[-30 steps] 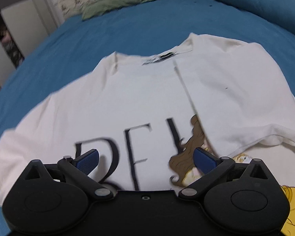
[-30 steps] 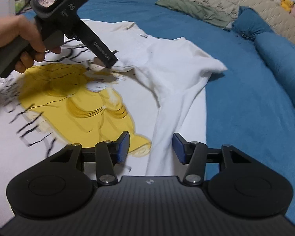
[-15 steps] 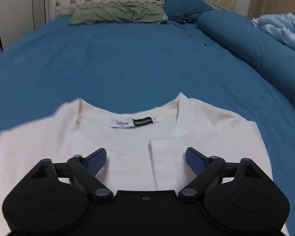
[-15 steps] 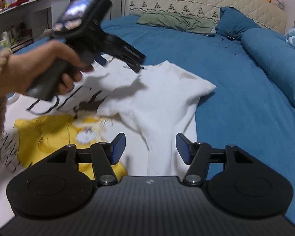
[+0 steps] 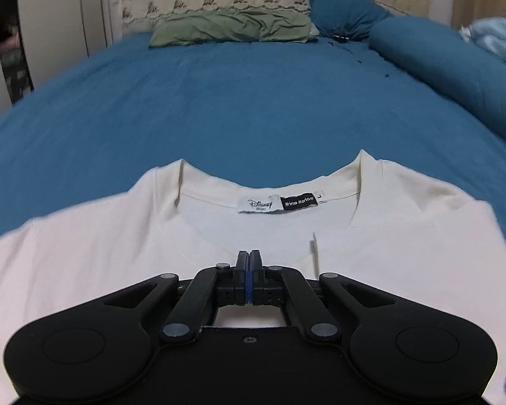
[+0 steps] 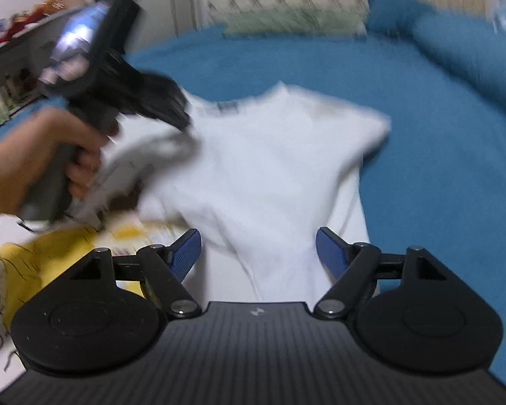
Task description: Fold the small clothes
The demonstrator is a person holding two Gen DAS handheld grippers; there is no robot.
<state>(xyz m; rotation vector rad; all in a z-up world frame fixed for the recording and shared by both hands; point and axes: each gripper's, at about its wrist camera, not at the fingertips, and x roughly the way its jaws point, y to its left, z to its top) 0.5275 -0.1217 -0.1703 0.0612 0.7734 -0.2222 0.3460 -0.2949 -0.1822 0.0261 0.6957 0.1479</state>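
Observation:
A white T-shirt (image 5: 404, 243) with a yellow and black print lies on the blue bed, neck label (image 5: 280, 204) facing me; its right side is folded over the front. My left gripper (image 5: 249, 254) is shut just below the collar, above the shirt, nothing visibly between the pads. In the right wrist view the shirt (image 6: 273, 175) is blurred, and the left gripper (image 6: 182, 119) hovers near its collar. My right gripper (image 6: 258, 249) is open and empty above the folded sleeve.
The blue bedsheet (image 5: 253, 101) stretches ahead. A green cloth (image 5: 229, 28) and a blue pillow (image 5: 347, 10) lie by the quilted headboard. A rolled blue duvet (image 5: 455, 64) runs along the right. A shelf with small items (image 6: 13, 54) stands at left.
My left gripper moved up the shirt from the print to the collar and closed its jaws. My right gripper moved forward toward the folded sleeve and opened wider.

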